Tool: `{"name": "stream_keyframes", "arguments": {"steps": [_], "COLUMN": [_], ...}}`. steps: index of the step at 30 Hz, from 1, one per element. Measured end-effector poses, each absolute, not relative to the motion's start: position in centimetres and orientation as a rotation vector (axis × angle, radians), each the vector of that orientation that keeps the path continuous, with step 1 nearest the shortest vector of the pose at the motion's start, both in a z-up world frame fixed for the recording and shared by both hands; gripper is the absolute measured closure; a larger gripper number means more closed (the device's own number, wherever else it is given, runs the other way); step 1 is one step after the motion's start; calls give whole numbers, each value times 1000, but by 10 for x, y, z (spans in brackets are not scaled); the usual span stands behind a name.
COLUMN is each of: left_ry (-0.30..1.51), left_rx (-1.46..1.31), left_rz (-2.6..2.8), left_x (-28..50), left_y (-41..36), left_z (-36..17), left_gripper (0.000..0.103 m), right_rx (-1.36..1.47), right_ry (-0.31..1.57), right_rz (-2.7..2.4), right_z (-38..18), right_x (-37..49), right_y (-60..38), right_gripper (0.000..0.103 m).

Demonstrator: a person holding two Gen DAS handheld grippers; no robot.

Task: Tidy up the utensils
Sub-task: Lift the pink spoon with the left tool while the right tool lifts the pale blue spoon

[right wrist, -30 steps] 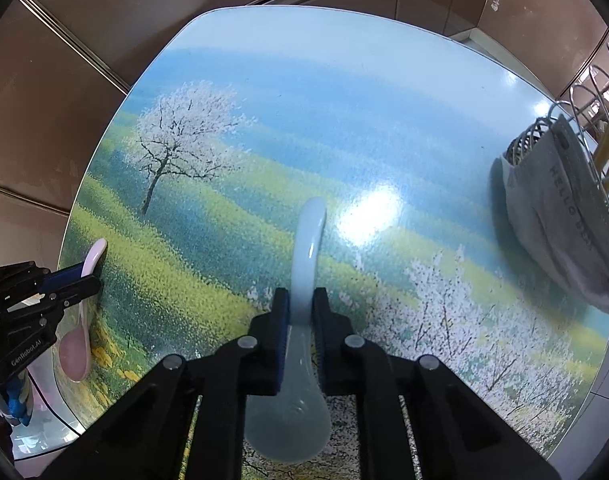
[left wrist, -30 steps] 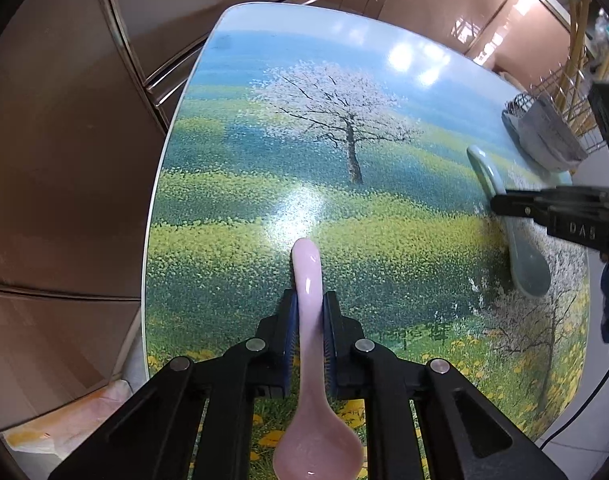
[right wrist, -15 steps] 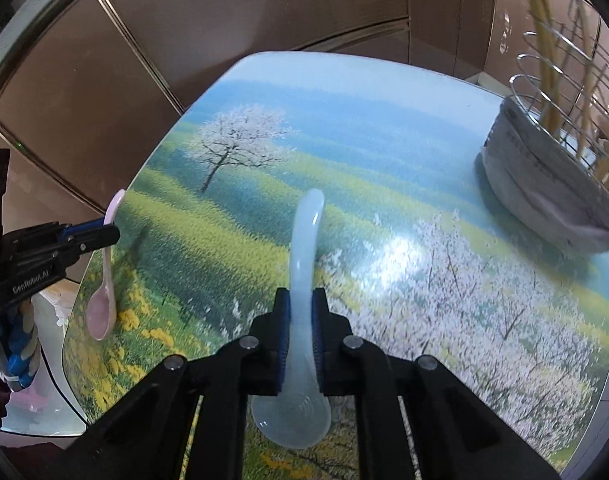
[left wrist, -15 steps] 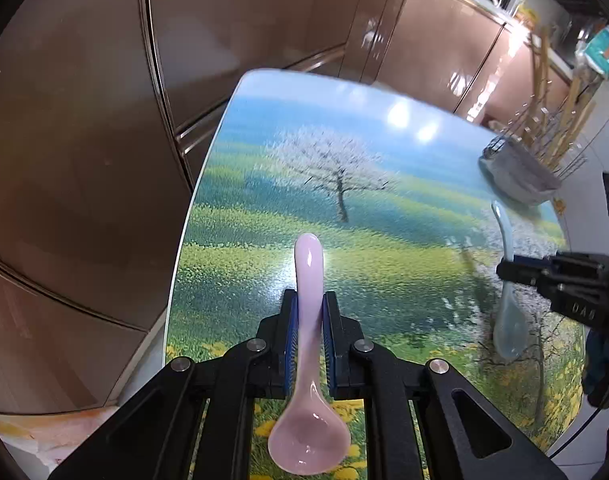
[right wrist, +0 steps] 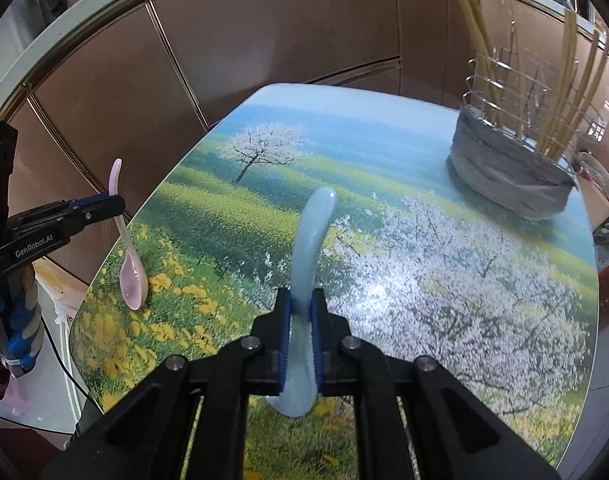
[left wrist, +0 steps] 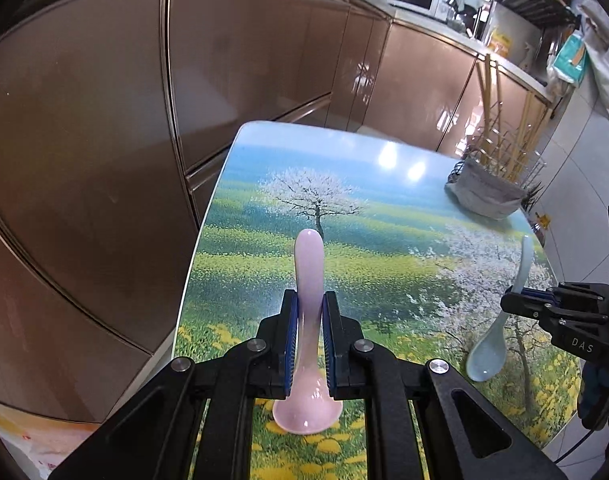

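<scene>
The left hand-held gripper [left wrist: 309, 312] is clamped on the handle of a glossy pink ceramic soup spoon [left wrist: 307, 344], bowl toward the camera, held above the desk [left wrist: 384, 184], whose top is printed with blossom trees and yellow fields. The right hand-held gripper [right wrist: 301, 320] is clamped on a pale blue ceramic soup spoon [right wrist: 306, 280] the same way. At two o'clock in the right wrist view, a wire utensil basket wrapped in grey cloth [right wrist: 504, 176] stands on the desk, holding pale wooden chopsticks [right wrist: 560, 92].
</scene>
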State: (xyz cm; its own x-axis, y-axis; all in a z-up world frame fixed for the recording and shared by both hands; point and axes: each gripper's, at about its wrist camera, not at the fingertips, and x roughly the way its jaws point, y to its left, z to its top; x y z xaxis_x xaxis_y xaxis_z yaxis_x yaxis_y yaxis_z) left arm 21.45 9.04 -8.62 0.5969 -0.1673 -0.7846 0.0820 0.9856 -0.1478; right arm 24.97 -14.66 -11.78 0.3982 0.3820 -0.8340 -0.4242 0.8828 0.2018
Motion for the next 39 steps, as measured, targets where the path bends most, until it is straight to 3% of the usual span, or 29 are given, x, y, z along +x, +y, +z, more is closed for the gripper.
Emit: {"name": "stream_keyframes", "arguments": {"steps": [23,39], "left_ry": [761,679], "left_rx": [-73,-36], "left_rz": [-197,-267], "left_x": [150,149], "left_y": [59,17], "left_z": [-32,3], "left_gripper": [92,92], "right_rx": [-22,2], "right_ry": [904,841], "right_rz": [406,307], "right_z": [-67,-34], "right_x": [176,171], "right_y": [-182,-232], "right_gripper": [95,95]}}
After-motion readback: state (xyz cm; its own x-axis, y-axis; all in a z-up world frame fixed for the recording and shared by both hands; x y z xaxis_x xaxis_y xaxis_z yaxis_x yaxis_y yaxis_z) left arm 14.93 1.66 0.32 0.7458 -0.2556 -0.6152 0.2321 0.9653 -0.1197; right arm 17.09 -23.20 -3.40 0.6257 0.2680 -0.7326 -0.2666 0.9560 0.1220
